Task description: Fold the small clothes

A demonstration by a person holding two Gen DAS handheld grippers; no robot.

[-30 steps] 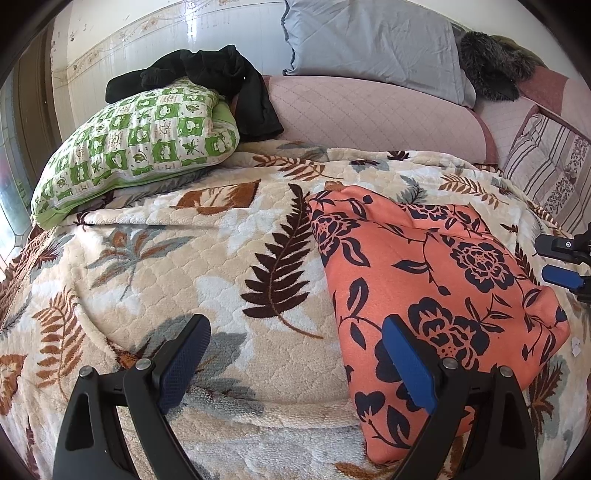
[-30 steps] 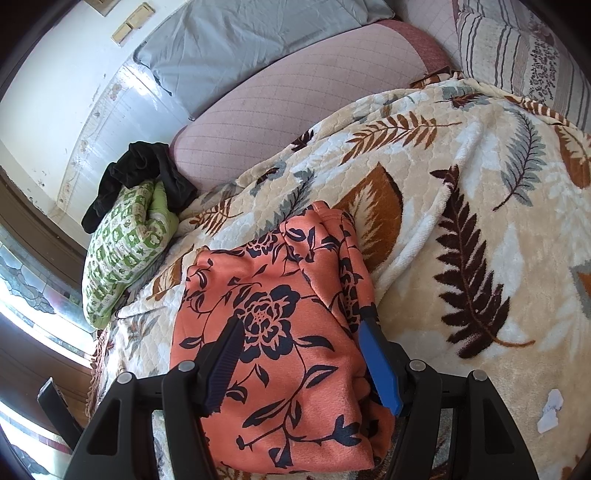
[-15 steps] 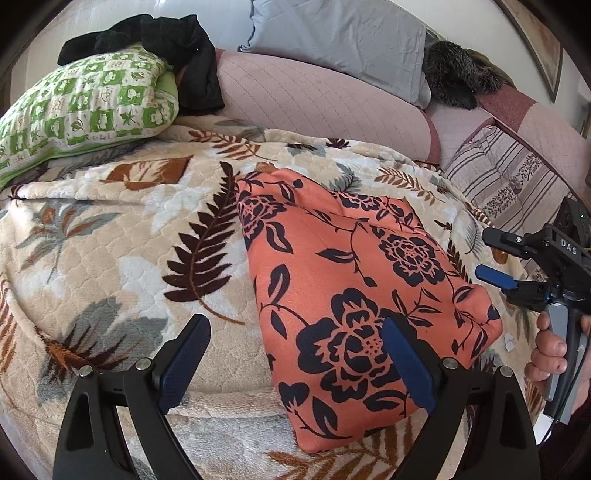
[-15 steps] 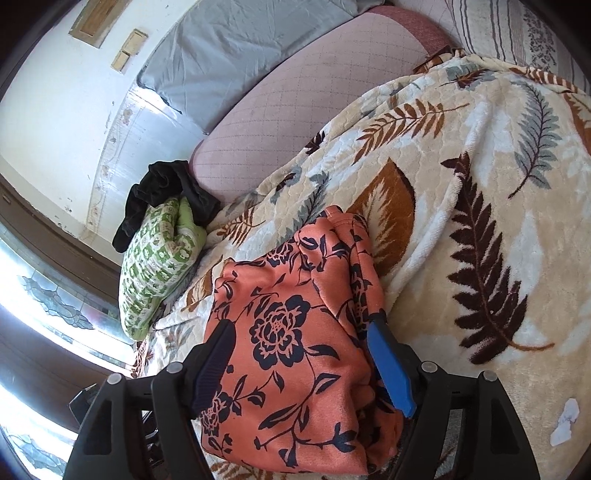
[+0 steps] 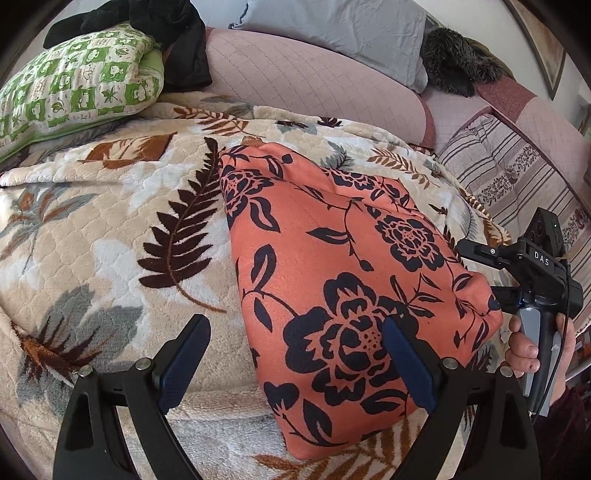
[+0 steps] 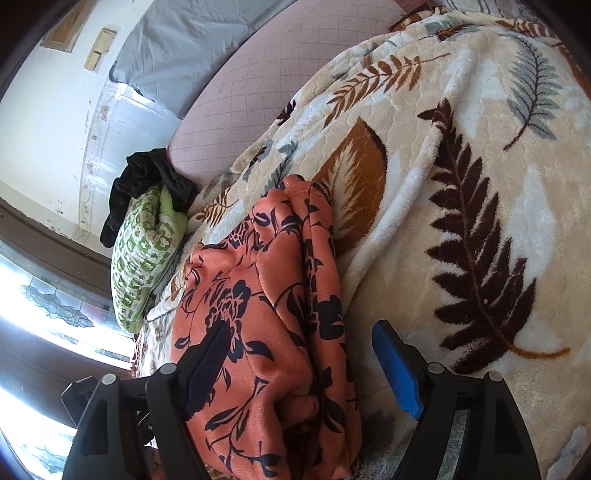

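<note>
A folded orange garment with dark navy flowers (image 5: 332,266) lies on the leaf-patterned blanket (image 5: 110,229). It also shows in the right wrist view (image 6: 273,314), with stacked folded layers along its right edge. My left gripper (image 5: 295,354) is open and empty, straddling the garment's near left corner just above it. My right gripper (image 6: 299,354) is open and empty, its jaws on either side of the garment's layered edge. In the left wrist view the right gripper (image 5: 480,273) sits at the garment's right corner, held by a hand.
A green-and-white pillow (image 5: 74,85) with a black garment (image 5: 177,40) on it lies at the back left. A pink quilted bolster (image 5: 314,77) and a grey pillow (image 5: 332,26) lie behind. A striped cushion (image 5: 517,177) is at the right.
My left gripper has moved right and closer to the garment's near corner. My right gripper has tilted and come down around the garment's layered edge. Both stay open.
</note>
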